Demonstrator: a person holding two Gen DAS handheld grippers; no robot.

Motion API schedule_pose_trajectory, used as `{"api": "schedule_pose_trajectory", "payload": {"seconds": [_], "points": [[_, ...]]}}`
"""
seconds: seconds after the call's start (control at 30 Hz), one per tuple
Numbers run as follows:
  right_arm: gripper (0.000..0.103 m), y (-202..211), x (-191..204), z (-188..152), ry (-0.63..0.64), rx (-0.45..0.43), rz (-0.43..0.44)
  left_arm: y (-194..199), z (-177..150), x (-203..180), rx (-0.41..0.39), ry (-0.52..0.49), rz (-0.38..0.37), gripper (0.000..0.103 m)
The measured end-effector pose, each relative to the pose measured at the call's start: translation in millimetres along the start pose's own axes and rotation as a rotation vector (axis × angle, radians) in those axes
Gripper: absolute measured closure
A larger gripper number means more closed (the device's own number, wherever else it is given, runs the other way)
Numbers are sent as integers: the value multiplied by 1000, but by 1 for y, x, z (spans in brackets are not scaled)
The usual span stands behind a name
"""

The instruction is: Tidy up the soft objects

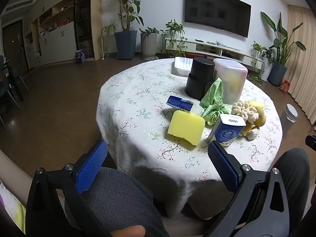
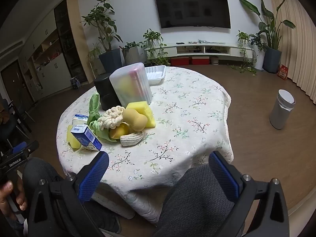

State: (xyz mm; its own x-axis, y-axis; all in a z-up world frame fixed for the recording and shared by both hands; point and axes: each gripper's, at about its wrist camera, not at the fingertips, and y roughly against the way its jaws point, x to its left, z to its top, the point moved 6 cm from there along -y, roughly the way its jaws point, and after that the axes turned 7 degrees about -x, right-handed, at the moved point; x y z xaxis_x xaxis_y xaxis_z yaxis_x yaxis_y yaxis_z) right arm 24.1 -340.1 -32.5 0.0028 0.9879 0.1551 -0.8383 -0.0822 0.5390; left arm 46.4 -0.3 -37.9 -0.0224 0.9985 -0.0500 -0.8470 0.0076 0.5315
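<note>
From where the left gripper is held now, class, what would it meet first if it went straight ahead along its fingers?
Most likely the yellow sponge near the table's front edge. It lies nearly centred ahead of the open left gripper, with the blue tissue pack just to its right. Depth is uncertain.

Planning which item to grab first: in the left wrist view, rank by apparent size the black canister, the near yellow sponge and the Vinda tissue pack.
1. black canister
2. yellow sponge
3. Vinda tissue pack

The sponge and pack sit nearer the camera, so true sizes remain unsure.
</note>
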Motion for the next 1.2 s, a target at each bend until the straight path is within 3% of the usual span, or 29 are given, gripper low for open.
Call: {"api": "schedule_pose_trajectory", "payload": {"seconds": [1.2], "points": [[0,-1,1,-1,4,4,-2,0,0,0,-3,-14,8,0]]}}
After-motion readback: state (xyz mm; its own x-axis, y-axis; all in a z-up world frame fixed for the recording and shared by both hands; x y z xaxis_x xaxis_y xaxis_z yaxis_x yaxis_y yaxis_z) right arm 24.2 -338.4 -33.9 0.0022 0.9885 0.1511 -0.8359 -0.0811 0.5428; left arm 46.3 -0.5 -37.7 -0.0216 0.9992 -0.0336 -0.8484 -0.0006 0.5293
